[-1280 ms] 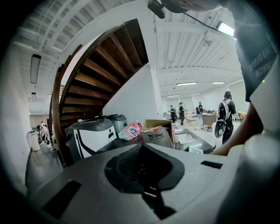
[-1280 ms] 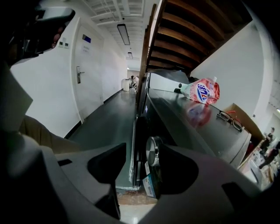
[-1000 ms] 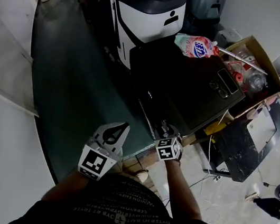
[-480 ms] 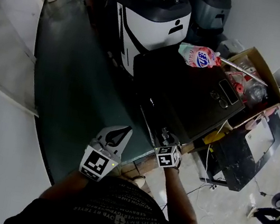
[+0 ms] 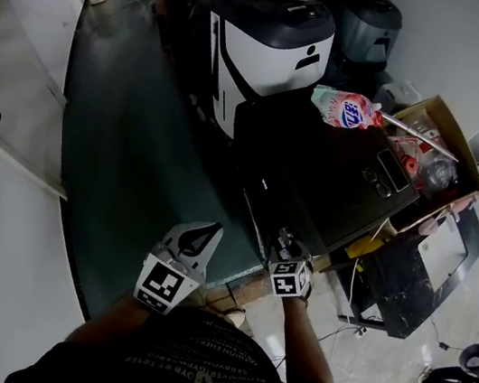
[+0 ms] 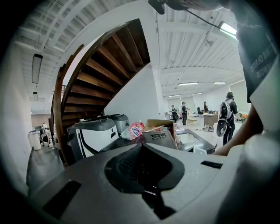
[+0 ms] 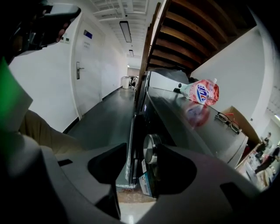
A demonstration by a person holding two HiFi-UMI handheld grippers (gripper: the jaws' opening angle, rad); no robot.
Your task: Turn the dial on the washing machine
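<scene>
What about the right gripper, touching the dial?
Cannot tell. Right gripper view: the dial shows between open jaws of the right gripper, one overlapping its edge.

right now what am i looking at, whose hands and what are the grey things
A person holds a two-jaw gripper in each hand. The head view looks down from their head at the left gripper and right gripper. The other two pictures come from cameras on each gripper. The dark box is a washing machine; a pink detergent pouch and glasses lie on top. The left jaws are together, empty. The right jaws are apart, the machine's silver dial showing in their gap, not gripped.
</scene>
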